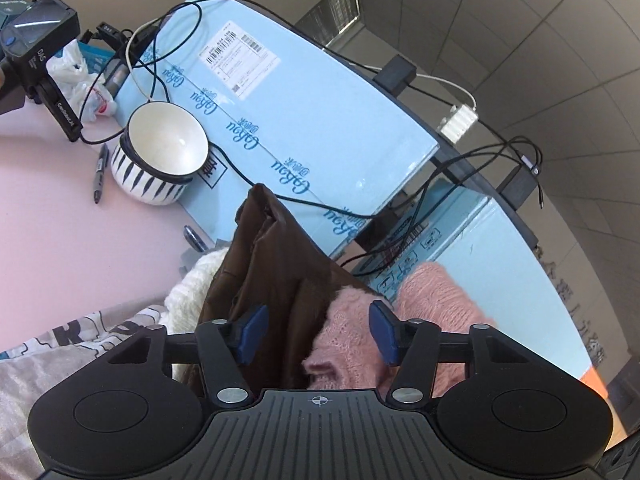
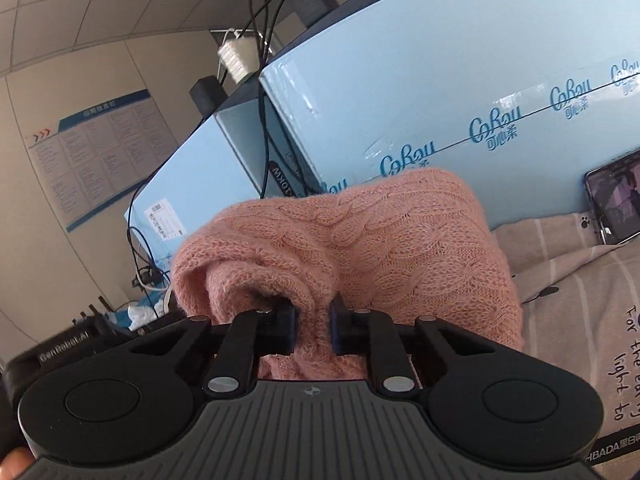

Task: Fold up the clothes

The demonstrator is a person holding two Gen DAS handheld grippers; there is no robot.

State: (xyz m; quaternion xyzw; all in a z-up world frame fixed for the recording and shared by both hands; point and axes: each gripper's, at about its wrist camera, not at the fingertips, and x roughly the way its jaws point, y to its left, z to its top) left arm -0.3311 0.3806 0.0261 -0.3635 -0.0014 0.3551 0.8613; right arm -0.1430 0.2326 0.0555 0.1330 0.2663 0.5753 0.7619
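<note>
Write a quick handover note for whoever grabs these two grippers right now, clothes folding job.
Right gripper: shut on a fold of the pink knit sweater.
Left gripper: partly closed around the brown garment and the pink knit; from this view I cannot tell if the pads press yet.
Cream knit lies beside them, on the patterned bedding. Bowl and marker stand clear on the pink table.
Done: grasp only. Left: all folding; nothing looks folded.

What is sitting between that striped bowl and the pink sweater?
In the left wrist view, a dark brown garment lies between the black-and-white striped ceramic bowl and the fuzzy pink knitted sweater.
</note>
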